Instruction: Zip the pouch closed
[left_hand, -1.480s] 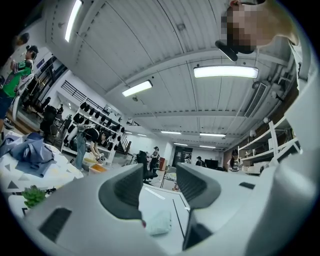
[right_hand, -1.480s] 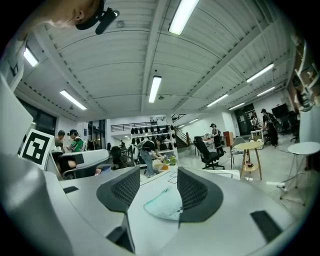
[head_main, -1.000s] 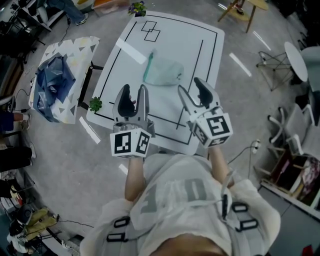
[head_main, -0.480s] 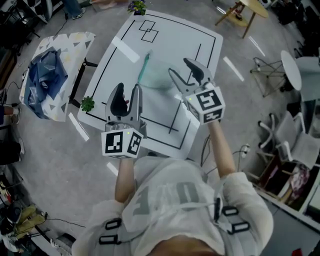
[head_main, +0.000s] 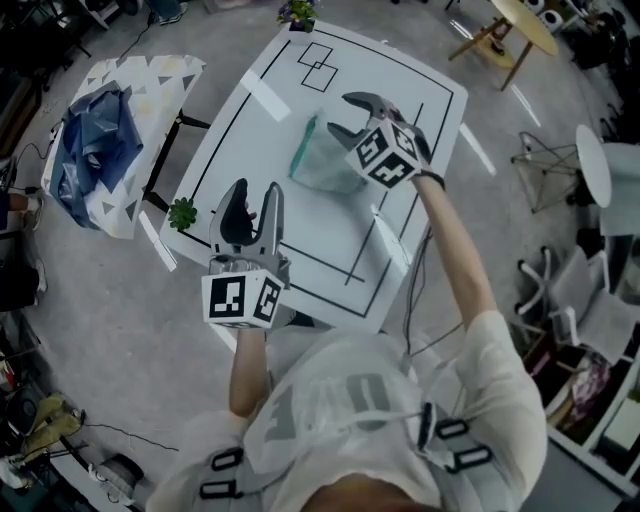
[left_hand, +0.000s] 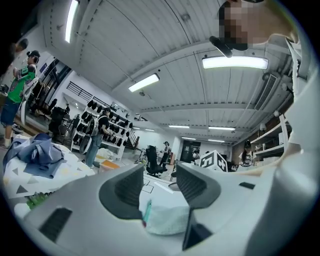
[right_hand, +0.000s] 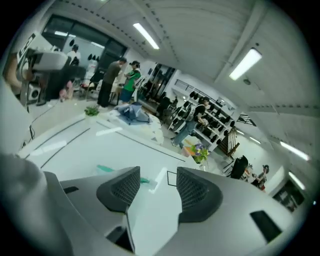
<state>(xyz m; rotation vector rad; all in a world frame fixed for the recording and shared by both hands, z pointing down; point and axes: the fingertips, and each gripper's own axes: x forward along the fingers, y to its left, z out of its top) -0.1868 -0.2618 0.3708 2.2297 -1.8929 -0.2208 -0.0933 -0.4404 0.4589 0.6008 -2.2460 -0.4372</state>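
Observation:
A pale mint pouch (head_main: 322, 162) with a teal zipper (head_main: 303, 150) along its left edge lies flat on the white table (head_main: 320, 240). My right gripper (head_main: 348, 116) is stretched out over the pouch's far right side, open, with nothing between its fingers. My left gripper (head_main: 252, 204) hangs open over the table's near left part, well short of the pouch. In the left gripper view the pouch (left_hand: 169, 219) shows low between the open jaws. In the right gripper view only the teal zipper (right_hand: 106, 169) peeks out past the left jaw.
Black lines and white tape strips (head_main: 266, 97) mark the table. A small green plant (head_main: 183, 212) sits at its left edge and a flower pot (head_main: 298, 12) at the far edge. A side table with blue cloth (head_main: 92, 152) stands left. Chairs stand at the right.
My right gripper has reached forward across the table to the pouch's far side. The left gripper has stayed near the front left, still open.

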